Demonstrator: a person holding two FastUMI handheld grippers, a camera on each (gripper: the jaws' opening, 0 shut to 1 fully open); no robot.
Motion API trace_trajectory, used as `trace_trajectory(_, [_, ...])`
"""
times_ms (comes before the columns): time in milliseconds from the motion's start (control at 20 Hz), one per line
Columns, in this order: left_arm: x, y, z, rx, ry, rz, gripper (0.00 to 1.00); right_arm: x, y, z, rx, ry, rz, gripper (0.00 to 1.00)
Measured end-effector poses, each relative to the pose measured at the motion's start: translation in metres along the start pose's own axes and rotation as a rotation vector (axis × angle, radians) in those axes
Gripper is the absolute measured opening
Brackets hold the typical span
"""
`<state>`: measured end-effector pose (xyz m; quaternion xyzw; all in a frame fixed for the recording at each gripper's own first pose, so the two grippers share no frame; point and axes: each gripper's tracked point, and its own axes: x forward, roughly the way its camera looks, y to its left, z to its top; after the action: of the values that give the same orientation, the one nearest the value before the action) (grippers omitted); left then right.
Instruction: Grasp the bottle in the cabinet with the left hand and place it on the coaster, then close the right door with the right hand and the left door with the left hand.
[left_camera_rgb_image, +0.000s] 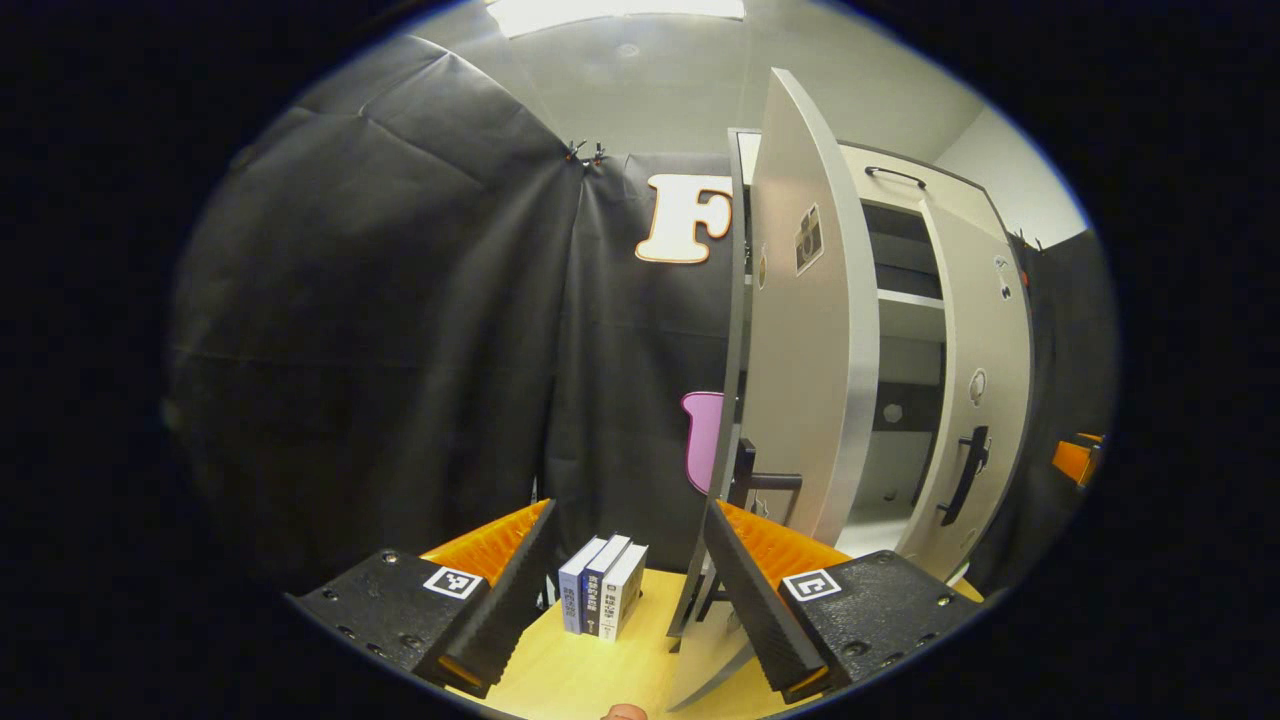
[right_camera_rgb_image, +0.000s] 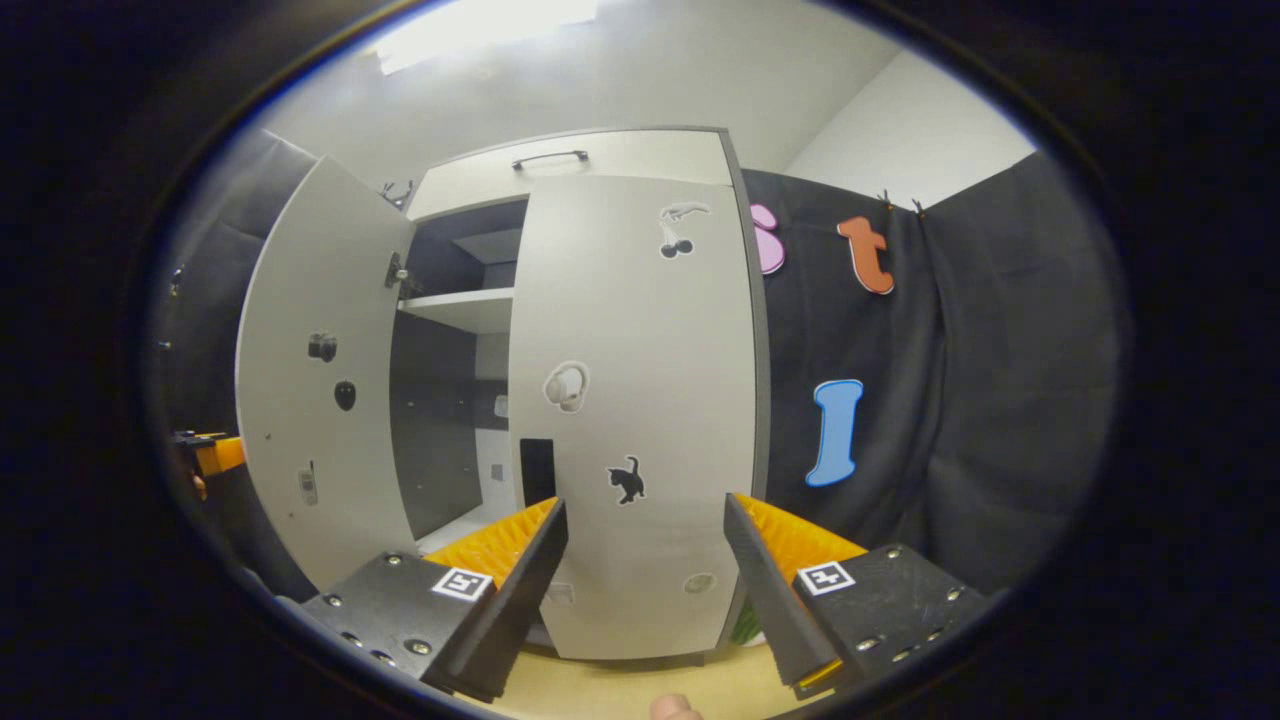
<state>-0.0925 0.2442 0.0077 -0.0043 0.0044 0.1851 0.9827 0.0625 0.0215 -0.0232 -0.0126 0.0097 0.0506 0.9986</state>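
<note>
Two doors on the cabinet (right_camera_rgb_image: 600, 160): right door (right_camera_rgb_image: 640, 400) looks almost shut in the right gripper view, left door (right_camera_rgb_image: 320, 380) swung wide open. Interior visible between them: a pale shelf (right_camera_rgb_image: 465, 308) up high, dark back wall below. Can't make out the bottle or the coaster in either view.

Left tongs (left_camera_rgb_image: 625, 600) level, pointing at the outer face and edge of the left door (left_camera_rgb_image: 810, 330); that edge runs down between its fingers, nearer the right-hand one. Jaws spread wide, holding nothing; whether a finger touches the door, can't tell. Dark handle of the right door (left_camera_rgb_image: 965, 475) shows farther off.

Right tongs (right_camera_rgb_image: 645, 590) level, facing the front of the right door, close to it. Jaws wide apart, empty, contact with the door not clear.

Light wood surface (left_camera_rgb_image: 570, 670) under both. Three books (left_camera_rgb_image: 603, 598) stand upright on it, left of the cabinet, between the left tongs' fingers in the left gripper view.

Small stickers on the right door: cat (right_camera_rgb_image: 627, 482), cherries (right_camera_rgb_image: 672, 243).
</note>
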Motion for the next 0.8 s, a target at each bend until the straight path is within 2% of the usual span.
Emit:
trace_trajectory(100, [-0.001,-0.008,-0.001,0.003,0.001,-0.027,0.94,-0.002,-0.002,0.001,-0.001,0.001,-0.004,0.92])
trace_trajectory(500, [-0.005,-0.043,-0.004,0.025,0.01,-0.127,0.93,-0.008,-0.008,-0.003,0.009,0.014,-0.022,0.92])
trace_trajectory(550, [-0.005,-0.045,-0.004,0.023,0.011,-0.135,0.93,-0.008,-0.008,-0.004,0.013,0.016,-0.021,0.98])
trace_trajectory(600, [-0.005,-0.049,-0.005,0.019,0.012,-0.143,0.93,-0.008,-0.008,-0.006,0.014,0.018,-0.021,0.92])
trace_trajectory(800, [-0.006,-0.058,-0.006,0.005,0.017,-0.17,0.94,-0.009,-0.01,-0.007,0.015,0.021,-0.027,0.92])
